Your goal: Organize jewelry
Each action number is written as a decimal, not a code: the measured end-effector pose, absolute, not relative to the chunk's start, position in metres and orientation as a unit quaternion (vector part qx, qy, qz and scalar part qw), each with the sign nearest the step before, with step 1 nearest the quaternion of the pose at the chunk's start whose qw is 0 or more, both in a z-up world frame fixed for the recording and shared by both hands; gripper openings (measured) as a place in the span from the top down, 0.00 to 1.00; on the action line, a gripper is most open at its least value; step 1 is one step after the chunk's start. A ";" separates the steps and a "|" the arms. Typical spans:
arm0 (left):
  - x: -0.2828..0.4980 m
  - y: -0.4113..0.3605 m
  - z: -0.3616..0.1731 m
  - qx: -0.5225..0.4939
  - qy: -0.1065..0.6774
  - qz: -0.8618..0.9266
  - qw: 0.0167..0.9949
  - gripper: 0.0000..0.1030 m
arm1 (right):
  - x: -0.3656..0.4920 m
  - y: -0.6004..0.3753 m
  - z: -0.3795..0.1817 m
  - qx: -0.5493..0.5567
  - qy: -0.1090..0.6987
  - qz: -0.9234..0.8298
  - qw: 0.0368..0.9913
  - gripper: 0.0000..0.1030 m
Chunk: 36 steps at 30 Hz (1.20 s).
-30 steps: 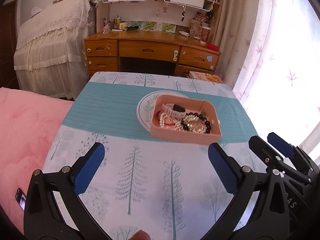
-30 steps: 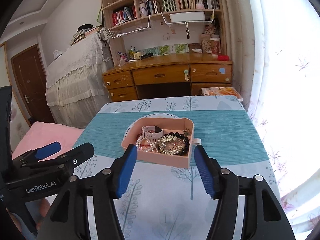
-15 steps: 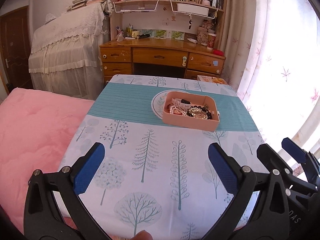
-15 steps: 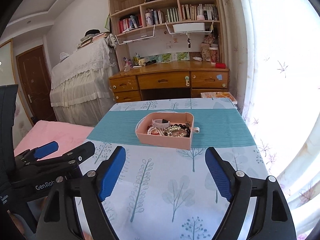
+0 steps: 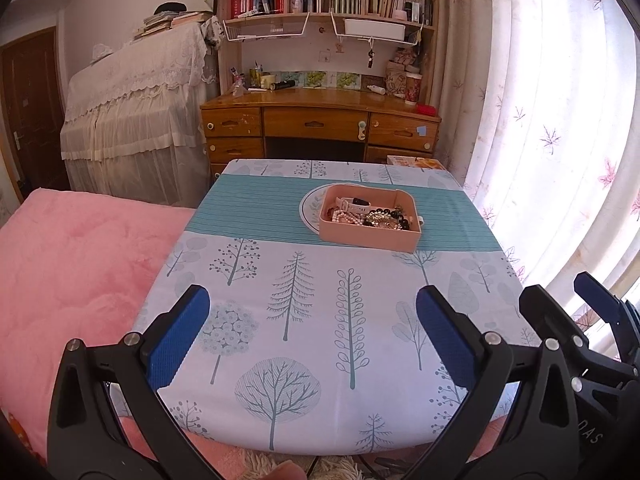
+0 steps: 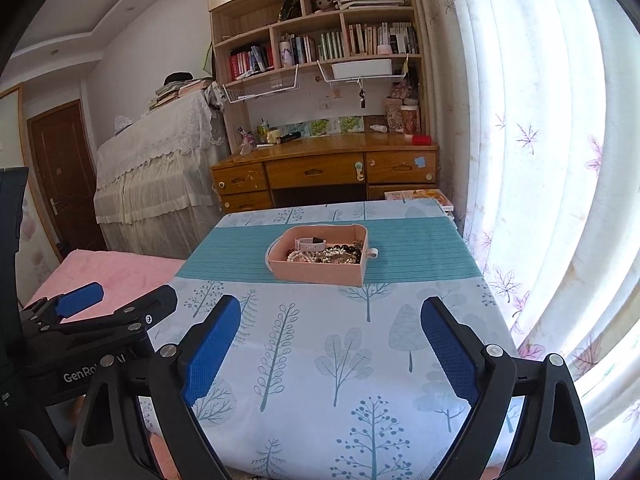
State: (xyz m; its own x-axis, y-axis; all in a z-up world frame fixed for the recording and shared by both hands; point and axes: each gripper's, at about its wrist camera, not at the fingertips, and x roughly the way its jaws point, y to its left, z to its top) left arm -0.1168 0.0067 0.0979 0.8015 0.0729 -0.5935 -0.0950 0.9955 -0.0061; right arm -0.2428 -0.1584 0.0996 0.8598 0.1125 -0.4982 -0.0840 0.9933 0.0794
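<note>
A pink tray (image 5: 368,238) sits on the teal band of the tablecloth, partly on a white plate (image 5: 310,206). It holds a white watch (image 5: 352,204), a pearl string (image 5: 346,219) and dark and gold beads (image 5: 386,218). The tray also shows in the right wrist view (image 6: 320,270). My left gripper (image 5: 312,334) is open and empty, far back over the near table edge. My right gripper (image 6: 330,344) is open and empty, also near the front edge. Each gripper shows in the other's view: the right one (image 5: 576,300) and the left one (image 6: 116,298).
The table (image 5: 304,320) has a tree-print cloth. A pink bed (image 5: 80,264) lies to the left, a curtain (image 5: 552,120) to the right. A wooden desk (image 5: 316,124) with bookshelves stands behind, and a lace-covered piano (image 5: 136,120) at back left.
Both grippers have pulled back from the tray toward the near table edge, so the tray looks smaller and farther. Both stay open and empty; the right one's jaws have widened.
</note>
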 end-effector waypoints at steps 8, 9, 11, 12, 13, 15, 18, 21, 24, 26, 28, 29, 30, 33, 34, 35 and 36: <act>-0.125 0.002 0.100 -0.019 0.314 0.040 0.948 0.00 | -0.277 -0.166 0.110 0.025 0.254 0.045 0.966 0.10; -0.124 0.001 0.101 -0.018 0.315 0.040 0.948 0.00 | -0.269 -0.167 0.114 0.026 0.256 0.045 0.965 0.10; -0.124 0.000 0.101 -0.017 0.316 0.040 0.948 0.00 | -0.273 -0.170 0.114 0.028 0.258 0.045 0.965 0.10; -0.124 0.000 0.101 -0.017 0.316 0.040 0.948 0.00 | -0.269 -0.169 0.115 0.029 0.259 0.045 0.964 0.10; -0.124 0.000 0.101 -0.018 0.316 0.040 0.948 0.00 | -0.268 -0.169 0.116 0.029 0.260 0.044 0.964 0.10; -0.125 -0.001 0.101 -0.017 0.315 0.040 0.948 0.00 | -0.268 -0.171 0.116 0.030 0.262 0.044 0.964 0.10; -0.124 0.000 0.101 -0.017 0.316 0.041 0.948 0.00 | -0.268 -0.171 0.116 0.030 0.261 0.044 0.964 0.10; -0.125 -0.002 0.098 -0.014 0.319 0.043 0.947 0.00 | -0.268 -0.172 0.115 0.029 0.262 0.044 0.964 0.10; -0.121 0.001 0.095 -0.007 0.316 0.050 0.947 0.00 | -0.264 -0.174 0.113 0.029 0.266 0.043 0.962 0.10; -0.121 0.001 0.093 -0.005 0.318 0.050 0.947 0.00 | -0.262 -0.175 0.111 0.029 0.271 0.042 0.961 0.10; -0.119 0.003 0.091 -0.005 0.321 0.048 0.946 0.00 | -0.251 -0.174 0.110 0.031 0.274 0.043 0.960 0.10; -0.119 0.003 0.091 -0.005 0.321 0.048 0.946 0.00 | -0.246 -0.173 0.111 0.032 0.275 0.042 0.960 0.10; -0.119 0.003 0.090 -0.004 0.322 0.049 0.946 0.00 | -0.239 -0.168 0.113 0.031 0.275 0.041 0.960 0.10; -0.118 0.003 0.091 -0.005 0.322 0.049 0.945 0.00 | -0.235 -0.167 0.110 0.032 0.277 0.041 0.959 0.10; -0.116 0.004 0.090 -0.005 0.324 0.049 0.945 0.00 | -0.235 -0.167 0.109 0.033 0.278 0.041 0.959 0.10; -0.116 0.004 0.089 -0.005 0.324 0.049 0.945 0.00 | -0.234 -0.167 0.108 0.033 0.280 0.041 0.959 0.10; -0.114 0.005 0.087 -0.005 0.325 0.049 0.944 0.00 | -0.233 -0.166 0.108 0.033 0.282 0.041 0.958 0.10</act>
